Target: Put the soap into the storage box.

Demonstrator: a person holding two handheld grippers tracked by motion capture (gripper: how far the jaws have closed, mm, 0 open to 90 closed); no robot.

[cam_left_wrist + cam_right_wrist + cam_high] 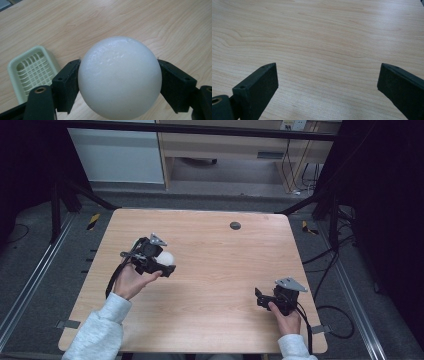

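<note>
High view, read from the left: one white ball [167,257] is seen clamped between the jaws of the left gripper [161,263] above the table [215,270], while the right gripper [261,299] is held low at the right with its jaws wide and nothing between them. Left gripper view: one pale green basket [30,68] is seen on the wood beyond the ball, so the carrying step is judged to be in hand, and the next move would call for the ball to be brought over that basket and released.
</note>
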